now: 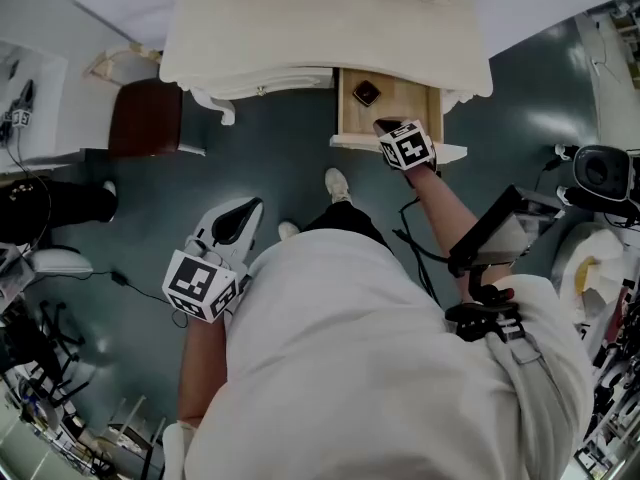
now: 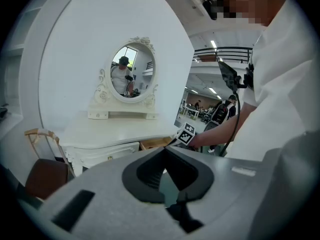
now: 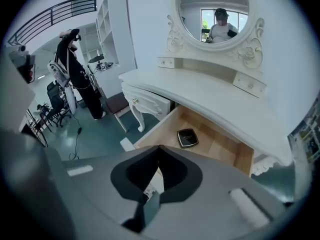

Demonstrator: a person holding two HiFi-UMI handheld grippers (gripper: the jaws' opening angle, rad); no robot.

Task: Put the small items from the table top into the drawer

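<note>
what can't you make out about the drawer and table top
Head view: the back of the drawer lies under the table top, whose far side the upper edge cuts off.
Right gripper view: the right gripper hides the drawer's front; detail on the dark case is too small.
Left gripper view: the drawer's inside doesn't show.

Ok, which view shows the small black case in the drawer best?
The right gripper view: the black case lies flat in the open drawer, unobstructed. The head view shows it small and dark. The left gripper view shows only the drawer edge, not the case.
</note>
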